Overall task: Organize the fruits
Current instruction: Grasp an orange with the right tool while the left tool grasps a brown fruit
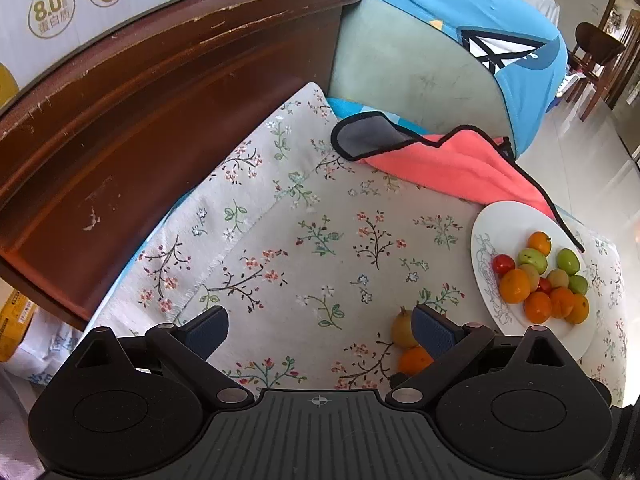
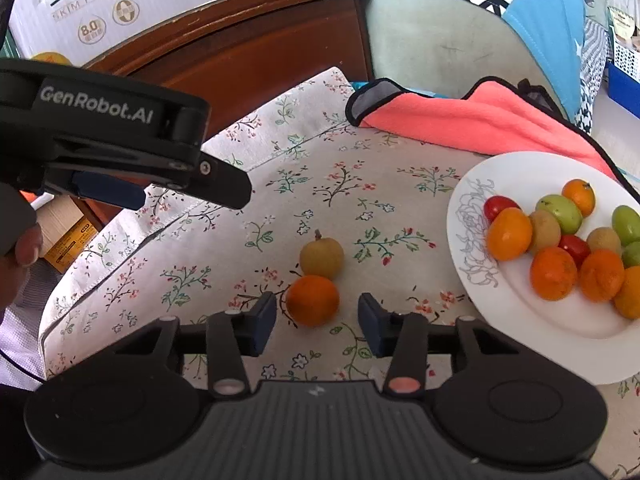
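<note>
A small orange and a yellow-brown round fruit lie side by side on the floral cloth. My right gripper is open, with the orange between its fingertips, not gripped. A white plate to the right holds several oranges, green fruits and red tomatoes. In the left wrist view my left gripper is open and empty above the cloth; the two loose fruits sit just left of its right finger, and the plate is at the right. The left gripper also shows in the right wrist view.
A pink towel with black trim lies behind the plate. A dark wooden cabinet with a milk carton box on top stands at the left. A chair back draped in blue cloth is behind.
</note>
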Demonstrator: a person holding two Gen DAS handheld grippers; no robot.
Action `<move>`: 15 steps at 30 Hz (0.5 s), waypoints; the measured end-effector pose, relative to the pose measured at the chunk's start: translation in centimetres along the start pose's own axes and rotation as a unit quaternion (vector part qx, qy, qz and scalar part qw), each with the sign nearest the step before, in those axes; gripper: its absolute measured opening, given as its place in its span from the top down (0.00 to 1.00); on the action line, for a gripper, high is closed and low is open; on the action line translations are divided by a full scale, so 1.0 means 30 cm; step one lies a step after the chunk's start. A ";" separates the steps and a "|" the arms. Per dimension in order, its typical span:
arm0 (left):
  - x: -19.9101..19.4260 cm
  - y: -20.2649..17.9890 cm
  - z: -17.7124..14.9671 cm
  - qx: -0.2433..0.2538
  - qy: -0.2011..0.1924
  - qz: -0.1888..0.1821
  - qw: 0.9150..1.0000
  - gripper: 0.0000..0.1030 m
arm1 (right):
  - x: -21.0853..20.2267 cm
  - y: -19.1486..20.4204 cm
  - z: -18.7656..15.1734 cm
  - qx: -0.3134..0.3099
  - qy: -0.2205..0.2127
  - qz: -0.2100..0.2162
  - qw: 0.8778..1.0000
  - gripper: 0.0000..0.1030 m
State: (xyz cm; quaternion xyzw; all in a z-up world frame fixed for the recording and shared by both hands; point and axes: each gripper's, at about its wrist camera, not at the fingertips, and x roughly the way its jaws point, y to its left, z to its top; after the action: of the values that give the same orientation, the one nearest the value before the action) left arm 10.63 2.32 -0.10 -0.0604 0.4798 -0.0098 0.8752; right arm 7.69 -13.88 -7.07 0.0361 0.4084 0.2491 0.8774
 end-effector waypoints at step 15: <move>0.055 -0.073 -0.035 0.031 0.001 -0.011 0.999 0.05 | -0.066 -0.022 -0.007 -0.012 0.001 -0.011 1.000 0.72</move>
State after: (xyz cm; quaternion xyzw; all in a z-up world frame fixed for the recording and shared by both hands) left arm 10.73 -0.08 -1.80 -0.0388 0.4793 -0.0339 0.8761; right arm 6.74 -15.41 -5.99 0.0209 0.4062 0.2444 0.8802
